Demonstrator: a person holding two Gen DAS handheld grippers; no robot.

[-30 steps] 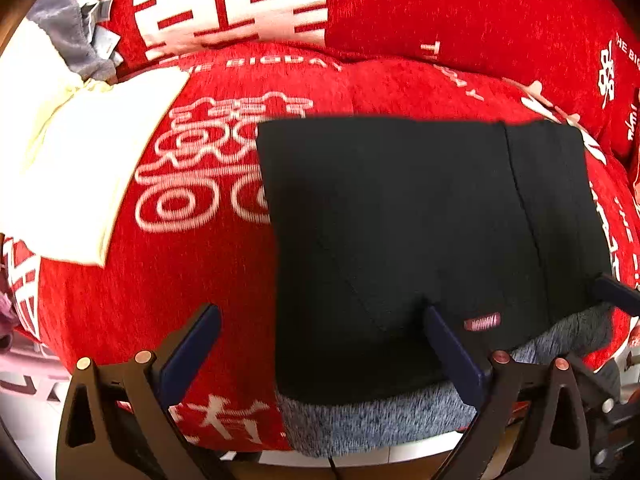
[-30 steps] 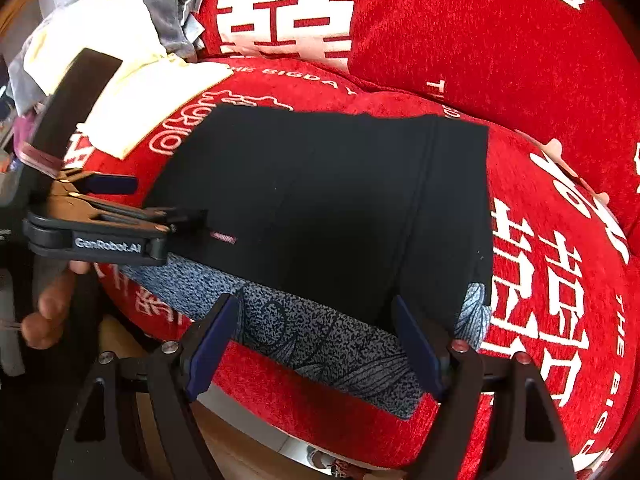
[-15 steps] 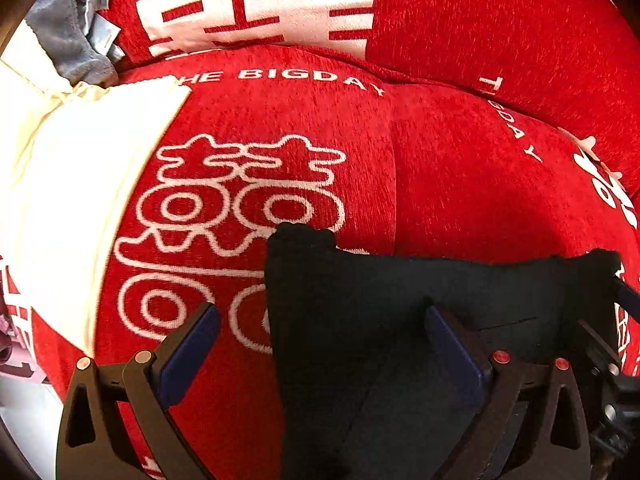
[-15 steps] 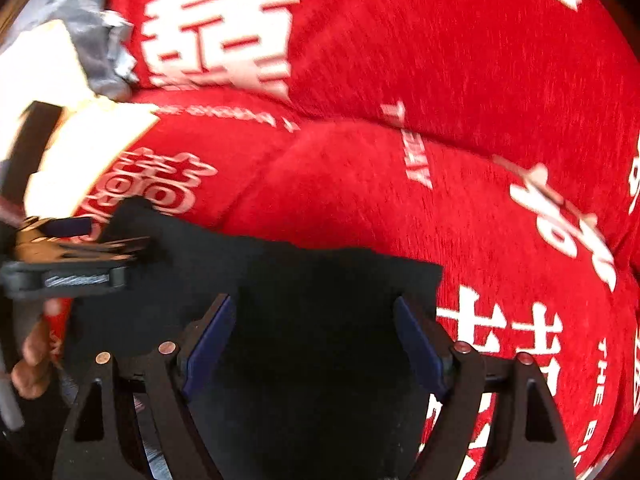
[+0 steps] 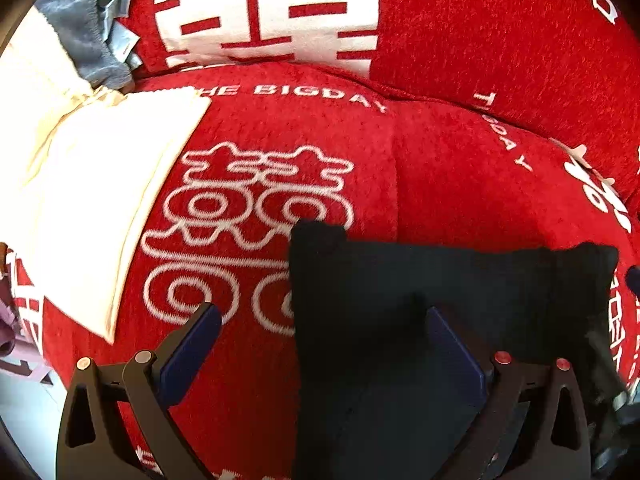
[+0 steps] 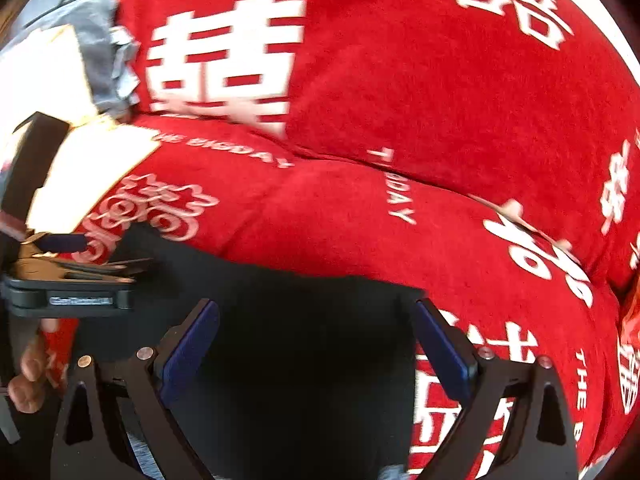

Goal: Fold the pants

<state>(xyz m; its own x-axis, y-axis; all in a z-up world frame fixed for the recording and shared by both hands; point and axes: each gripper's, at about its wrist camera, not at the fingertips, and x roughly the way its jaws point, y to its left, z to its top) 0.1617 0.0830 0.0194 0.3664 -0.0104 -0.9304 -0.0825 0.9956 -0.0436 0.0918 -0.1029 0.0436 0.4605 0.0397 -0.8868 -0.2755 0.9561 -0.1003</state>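
The black pants lie folded on the red sofa cover, and their far edge crosses the lower half of both views. My left gripper is open above the pants' left edge, with one finger over the cover and one over the cloth. My right gripper hangs over the pants. Its jaws are opening, the cloth lies below them, and the pads press on nothing. In the right wrist view the left gripper shows side-on with a person's fingers below it.
A cream cloth lies on the seat to the left, with a grey-blue garment behind it. Red back cushions with white characters rise at the rear. Bare red seat stretches beyond and to the right of the pants.
The pants' far edge now lies nearer to me, halfway down the white pattern. The grey waistband at the front no longer shows. Both grippers have moved in over the cloth, and the right jaws stand wider.
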